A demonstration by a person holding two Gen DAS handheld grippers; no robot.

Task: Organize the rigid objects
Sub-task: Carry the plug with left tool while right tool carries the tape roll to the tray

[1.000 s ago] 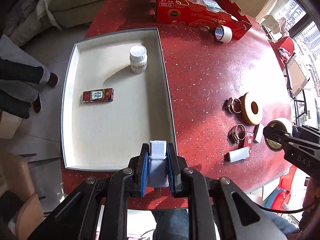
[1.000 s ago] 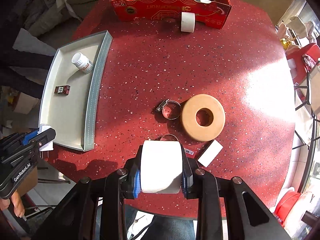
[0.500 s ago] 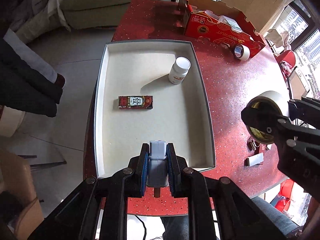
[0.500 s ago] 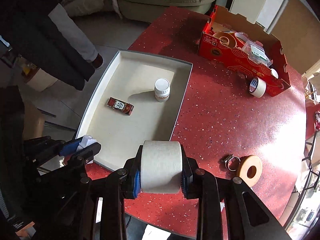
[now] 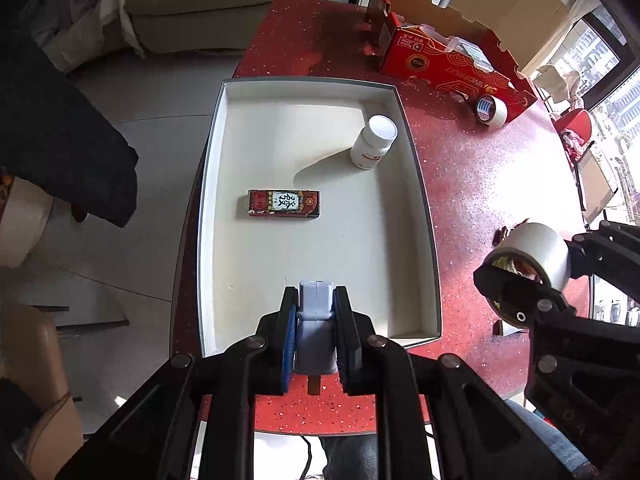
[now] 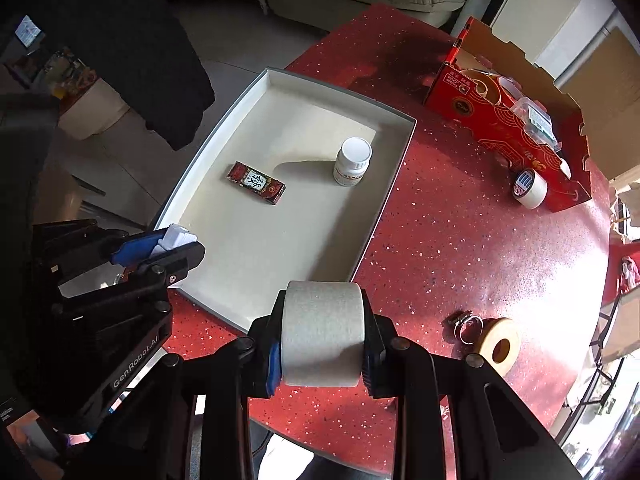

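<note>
While our left gripper (image 5: 316, 320) clamped the white adapter (image 5: 316, 300) and our right gripper (image 6: 322, 340) the tape roll (image 6: 322, 332), both hung near the tray (image 5: 420, 184). We judged lowering each over bare floor best, clear of the bottle (image 5: 374, 142) and the box (image 5: 284, 203).

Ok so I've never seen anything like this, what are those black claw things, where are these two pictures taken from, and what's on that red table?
Those claws are hand-held grippers, one in each of a person's hands. A wide-angle camera sits on each and looks along its two fingers, so each picture is one gripper's own view, pointing down at the red table.

The left gripper is shut on a small pale plastic block. The right gripper is shut on a roll of white tape. Each also shows at the edge of the other's picture.

On the table lies a shallow white tray holding an upright white pill bottle and a small red box lying flat. Outside the tray are an open red carton, a tape roll beside it, a tan ring and metal hose clamps.
</note>
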